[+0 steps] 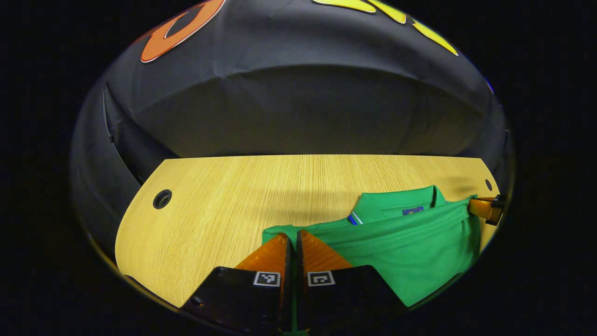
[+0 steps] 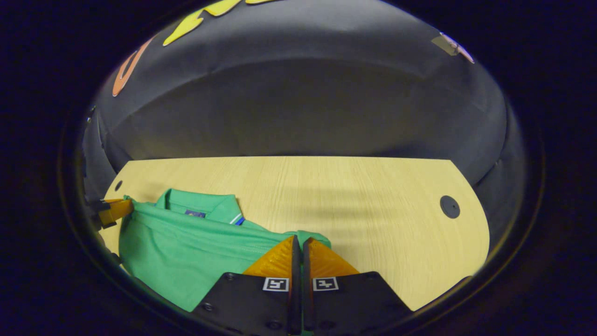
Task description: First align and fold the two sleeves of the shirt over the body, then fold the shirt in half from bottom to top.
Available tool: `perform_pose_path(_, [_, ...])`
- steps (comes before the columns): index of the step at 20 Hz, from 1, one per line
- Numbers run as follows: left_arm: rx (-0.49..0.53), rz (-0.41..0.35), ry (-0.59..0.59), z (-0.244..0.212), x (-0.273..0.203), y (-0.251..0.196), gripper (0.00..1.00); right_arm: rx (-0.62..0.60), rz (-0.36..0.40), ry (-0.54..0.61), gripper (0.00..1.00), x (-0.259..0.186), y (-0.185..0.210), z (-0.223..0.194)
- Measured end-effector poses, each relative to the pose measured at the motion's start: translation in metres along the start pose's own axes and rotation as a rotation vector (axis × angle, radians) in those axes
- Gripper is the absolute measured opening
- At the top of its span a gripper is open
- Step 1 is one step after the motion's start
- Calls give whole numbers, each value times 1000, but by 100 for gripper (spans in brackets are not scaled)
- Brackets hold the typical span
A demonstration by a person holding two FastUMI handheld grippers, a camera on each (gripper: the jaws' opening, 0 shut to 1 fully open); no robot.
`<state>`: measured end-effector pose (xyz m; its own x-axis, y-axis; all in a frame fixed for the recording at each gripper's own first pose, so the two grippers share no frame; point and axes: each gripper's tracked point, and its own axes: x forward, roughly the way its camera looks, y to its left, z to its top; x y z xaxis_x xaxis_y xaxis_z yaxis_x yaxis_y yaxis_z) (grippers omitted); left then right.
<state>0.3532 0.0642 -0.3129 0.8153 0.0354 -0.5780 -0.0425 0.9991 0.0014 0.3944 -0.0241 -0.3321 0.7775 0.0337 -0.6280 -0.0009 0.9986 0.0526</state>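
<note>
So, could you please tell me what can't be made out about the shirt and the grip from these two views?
- Left gripper view: the left gripper hides the shirt edge it pinches; the lower shirt is cut off by the view's edge.
- Right gripper view: the right gripper covers its own pinch point; the sleeves can't be told apart in the bunched cloth.
- The collar label is too small.

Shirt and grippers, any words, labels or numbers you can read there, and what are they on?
No text reads in either view.
Neck label inside the green shirt collar: too small and blurred.
Square markers on the left gripper and right gripper: coded patterns, not words.
</note>
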Motion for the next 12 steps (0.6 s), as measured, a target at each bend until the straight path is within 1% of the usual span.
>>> perform_pose_path(1, [-2, 2, -3, 0, -1, 2, 9, -9, -2, 0, 8, -1, -1, 0])
perform_pose_path(2, [0, 1, 1, -1, -1, 3, 17, -20, -8, 4, 9, -2, -2, 0])
perform_pose_path(3, [2, -3, 5, -1, -3, 2, 23, -37, -22, 4, 20, -4, -4, 0])
perform_pose_path(4, [-1, -8, 3, 1, -7, 2, 30, -49, -30, -5, 38, -7, -7, 2])
perform_pose_path(6, [-28, -28, -10, 8, -16, -3, 83, -43, -28, -20, 72, -19, -8, 10])
perform_pose_path(7, [-33, -33, -15, 11, -24, -3, 92, -38, -20, -31, 89, -27, -6, 14])
perform_pose_path(8, [-35, -19, -26, 18, -33, 0, 100, -38, -25, -53, 91, -36, -7, 22])
perform_pose_path(9, [-44, -23, -35, 22, -41, 1, 100, -47, -35, -65, 96, -48, -10, 27])
perform_pose_path(11, [-68, -41, -51, 33, -68, 1, 100, -64, -50, -98, 96, -80, -11, 40])
perform_pose_path(12, [-73, -43, -65, 41, -85, 3, 100, -57, -41, -120, 94, -100, -8, 48])
